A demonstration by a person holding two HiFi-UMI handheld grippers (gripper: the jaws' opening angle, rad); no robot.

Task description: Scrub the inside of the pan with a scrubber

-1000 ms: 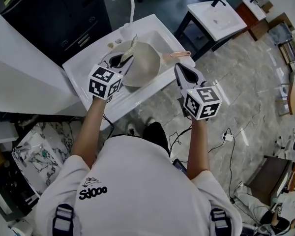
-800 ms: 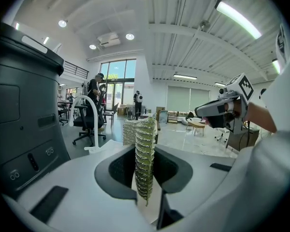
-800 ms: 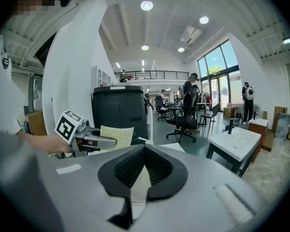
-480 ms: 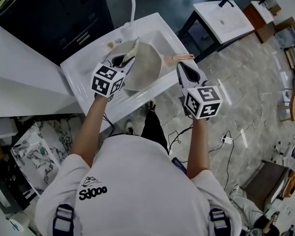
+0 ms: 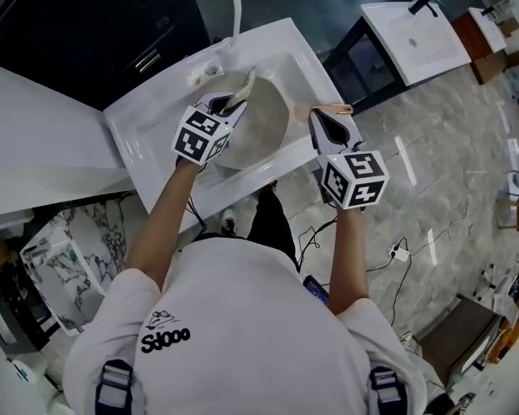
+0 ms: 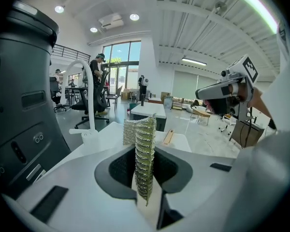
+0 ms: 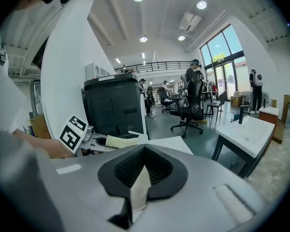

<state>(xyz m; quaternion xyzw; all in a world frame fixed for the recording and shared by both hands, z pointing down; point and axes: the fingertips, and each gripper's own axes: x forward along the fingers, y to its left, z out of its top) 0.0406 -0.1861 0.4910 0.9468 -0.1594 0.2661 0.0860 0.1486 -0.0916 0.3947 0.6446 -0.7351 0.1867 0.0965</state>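
Scrubber (image 6: 145, 149) is clamped upright by left gripper (image 5: 228, 103) over pan (image 5: 264, 132) for scrubbing; right gripper (image 5: 322, 117), at pan's 3 o'clock, seems closed and empty near handle (image 5: 333, 108).

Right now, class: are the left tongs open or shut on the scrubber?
Shut on it. In the left gripper view the left tongs press both dark pads against the knitted scrubber, which sticks out past their tips.
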